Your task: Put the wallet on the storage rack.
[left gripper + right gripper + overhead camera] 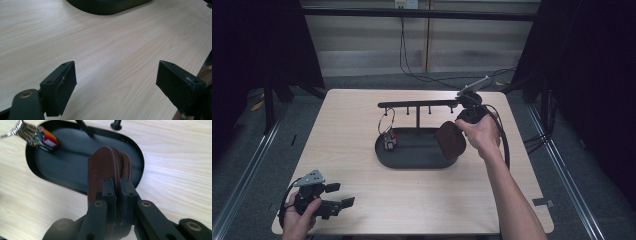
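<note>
Currently, brown zip pouch point(110, 170) is clamped edge-on in right gripper point(117, 188), held over right end of black oval tray point(412, 161). Left gripper point(339, 195) is spread wide, nothing grasped, at near-left table point(422, 195) corner.

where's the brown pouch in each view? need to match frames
High view: brown pouch right of centre, over the black tray's right end, clamped in the right gripper.
Left gripper view: not in it; just the tray's edge at top.
Right gripper view: pouch centre, zip edge up, between the jaws.
Shared landmark: the black tray.
</note>
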### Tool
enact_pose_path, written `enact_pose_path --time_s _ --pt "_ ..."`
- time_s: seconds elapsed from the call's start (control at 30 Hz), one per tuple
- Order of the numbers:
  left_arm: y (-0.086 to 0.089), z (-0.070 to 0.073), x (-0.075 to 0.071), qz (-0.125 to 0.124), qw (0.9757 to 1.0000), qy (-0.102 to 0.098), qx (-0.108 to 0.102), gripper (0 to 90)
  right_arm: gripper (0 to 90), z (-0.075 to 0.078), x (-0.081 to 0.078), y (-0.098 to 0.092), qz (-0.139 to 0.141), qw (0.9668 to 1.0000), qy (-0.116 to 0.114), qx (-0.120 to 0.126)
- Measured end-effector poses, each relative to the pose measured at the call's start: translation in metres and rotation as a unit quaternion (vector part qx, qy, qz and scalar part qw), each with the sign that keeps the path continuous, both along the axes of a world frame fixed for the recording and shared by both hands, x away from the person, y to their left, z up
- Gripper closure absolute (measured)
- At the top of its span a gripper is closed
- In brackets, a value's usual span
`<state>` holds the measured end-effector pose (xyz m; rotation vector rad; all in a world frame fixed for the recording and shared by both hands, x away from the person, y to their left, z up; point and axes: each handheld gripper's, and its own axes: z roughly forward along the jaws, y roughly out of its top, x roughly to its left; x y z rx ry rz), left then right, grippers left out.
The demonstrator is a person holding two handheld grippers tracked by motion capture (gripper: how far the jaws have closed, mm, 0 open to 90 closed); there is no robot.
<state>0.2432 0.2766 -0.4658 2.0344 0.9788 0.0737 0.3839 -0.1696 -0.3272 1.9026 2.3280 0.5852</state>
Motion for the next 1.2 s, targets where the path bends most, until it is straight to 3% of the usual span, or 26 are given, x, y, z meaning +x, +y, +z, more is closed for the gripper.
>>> enact_pose_path --time_s 0.47,0.63,1.2 --pt "0.000 0.000 0.000 0.001 1.0000 0.001 -0.001 16.4 84.0 -0.019 0.010 -0.009 -0.031 0.9979 -0.008 0.056" --pt "0.001 0.000 0.000 0.001 1.0000 0.001 0.000 16.4 84.1 -0.035 0.013 -0.015 -0.043 0.9954 -0.010 0.086" --pt "0.001 0.000 0.001 0.000 1.0000 0.001 0.000 16.4 84.3 -0.084 0.020 -0.024 -0.082 0.9865 -0.015 0.141"
